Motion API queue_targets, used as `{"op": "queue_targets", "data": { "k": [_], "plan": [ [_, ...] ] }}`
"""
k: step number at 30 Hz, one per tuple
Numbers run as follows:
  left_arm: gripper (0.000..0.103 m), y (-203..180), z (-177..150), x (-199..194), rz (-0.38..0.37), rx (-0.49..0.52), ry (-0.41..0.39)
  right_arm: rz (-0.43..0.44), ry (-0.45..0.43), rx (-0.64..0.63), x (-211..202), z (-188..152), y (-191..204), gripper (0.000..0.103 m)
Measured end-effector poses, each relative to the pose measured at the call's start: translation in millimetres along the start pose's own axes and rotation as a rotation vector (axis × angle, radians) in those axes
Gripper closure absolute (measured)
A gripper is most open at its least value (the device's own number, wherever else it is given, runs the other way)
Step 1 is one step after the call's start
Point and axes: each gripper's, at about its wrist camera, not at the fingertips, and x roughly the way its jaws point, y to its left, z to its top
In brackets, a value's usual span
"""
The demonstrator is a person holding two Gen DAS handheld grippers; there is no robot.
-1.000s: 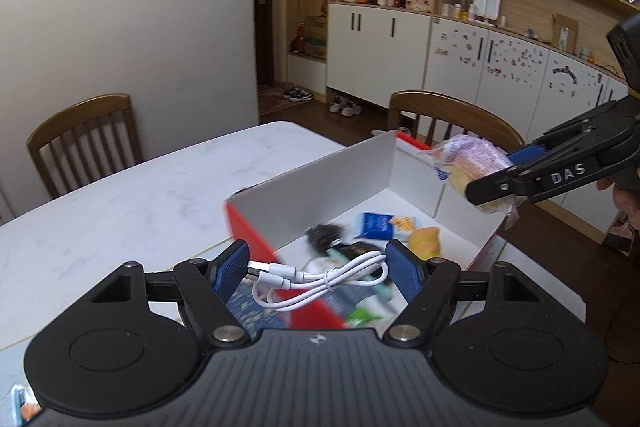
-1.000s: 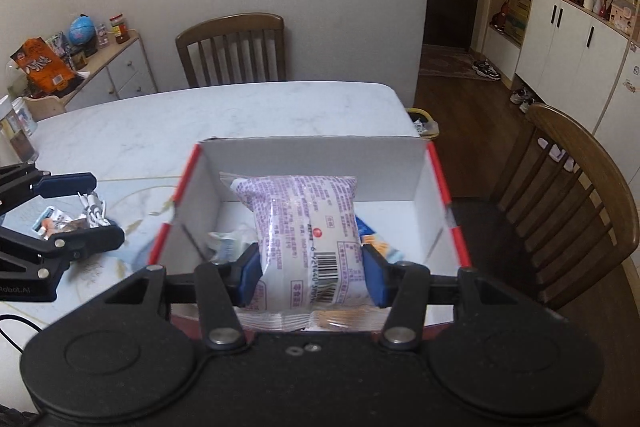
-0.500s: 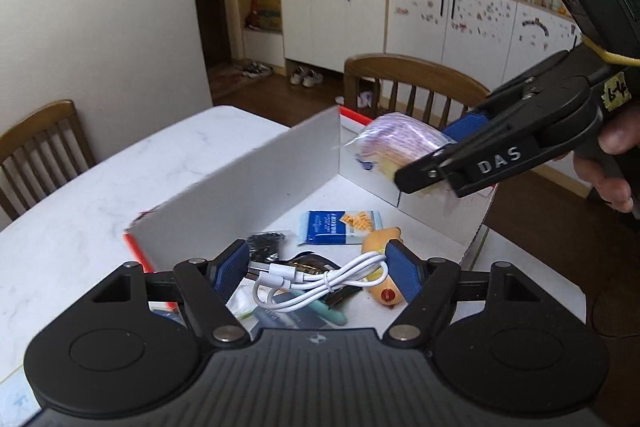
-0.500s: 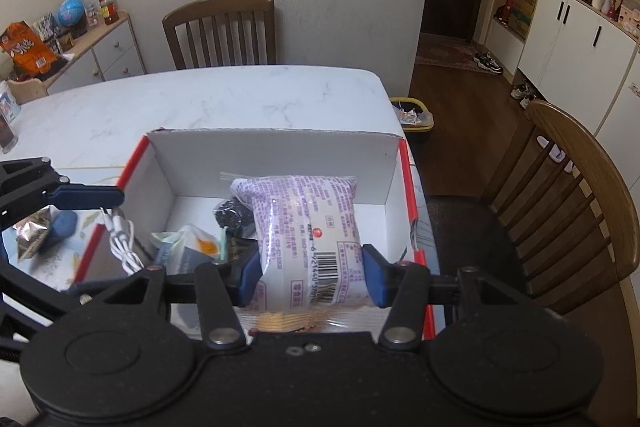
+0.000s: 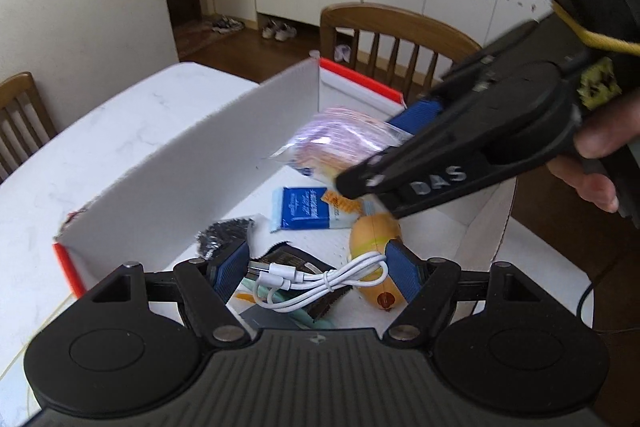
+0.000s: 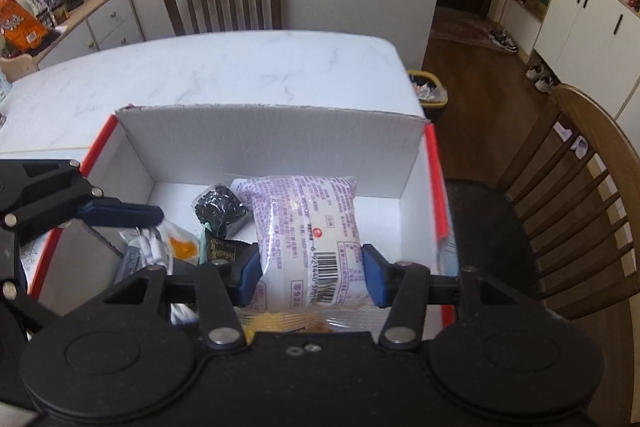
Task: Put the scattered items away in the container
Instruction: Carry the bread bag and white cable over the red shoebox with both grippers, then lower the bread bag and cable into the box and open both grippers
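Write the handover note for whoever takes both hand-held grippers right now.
Left hand-held gripper: shut on the coiled white cable, over the box.
Right hand-held gripper: shut on the purple snack bag, also over the box.
Done: blue packet, sausage, black pouch and other bits lie in the box.
Left: lower both, release, then check the table for strays.

Your left wrist camera looks steeply down along its fingers, close over the white box [image 5: 192, 183] on the worktop [image 5: 120, 131], facing the cabinets. Your right wrist camera tilts down over the same box [image 6: 272, 147] facing the wall. Both share the box interior.
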Motion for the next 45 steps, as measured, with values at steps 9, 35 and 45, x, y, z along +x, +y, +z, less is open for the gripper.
{"op": "queue_targets", "data": {
  "k": [9,35,45],
  "plan": [
    [0.028,2.1,-0.5,24.8,-0.024,-0.016,0.088,-0.024,0.056,-0.022,30.9,4.0,2.2,0.052],
    [0.027,12.7,-4.1,55.6,-0.044,-0.041,0.266,-0.025,0.126,-0.006,71.9,9.4,7.3,0.052],
    [0.027,17.1,-4.9,59.3,-0.062,-0.056,0.287,-0.022,0.124,-0.002,71.5,9.1,6.1,0.051]
  ]
}}
